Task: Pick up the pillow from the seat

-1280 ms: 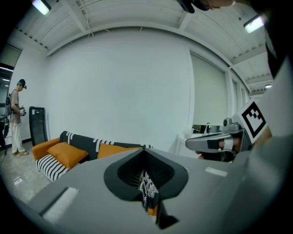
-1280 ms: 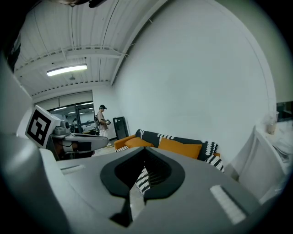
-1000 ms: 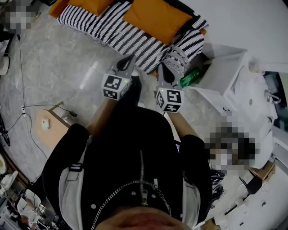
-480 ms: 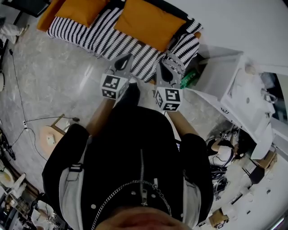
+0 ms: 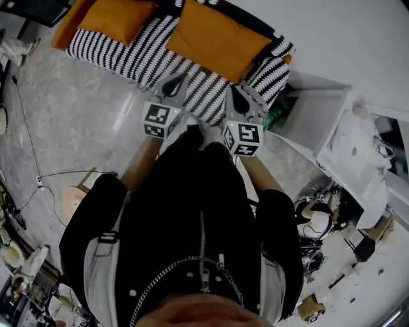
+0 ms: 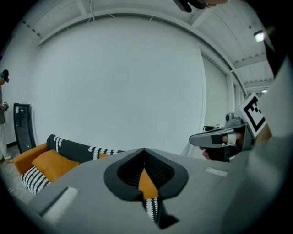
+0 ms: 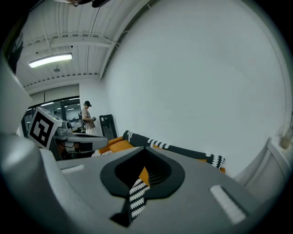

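A sofa seat (image 5: pixel 150 54) with a black-and-white striped cover carries two orange pillows, one at the right (image 5: pixel 217 38) and one at the left (image 5: pixel 118 16). My left gripper (image 5: pixel 174 79) and right gripper (image 5: pixel 234 91) are side by side, pointing at the seat's front edge, short of the pillows. Both are shut with nothing held. The left gripper view has its shut jaws (image 6: pixel 144 150) in front of an orange pillow (image 6: pixel 52 162). In the right gripper view the shut jaws (image 7: pixel 145 149) face the sofa back (image 7: pixel 174 148).
A white cabinet (image 5: pixel 316 105) stands right of the sofa with a green item (image 5: pixel 275 115) beside it. Cables and a small wooden stool (image 5: pixel 71 199) lie on the marble floor at the left. A person (image 7: pixel 87 116) stands far off.
Both grippers have come forward to the sofa's front edge, and the sofa sits closer in the head view. Both jaws stay shut.
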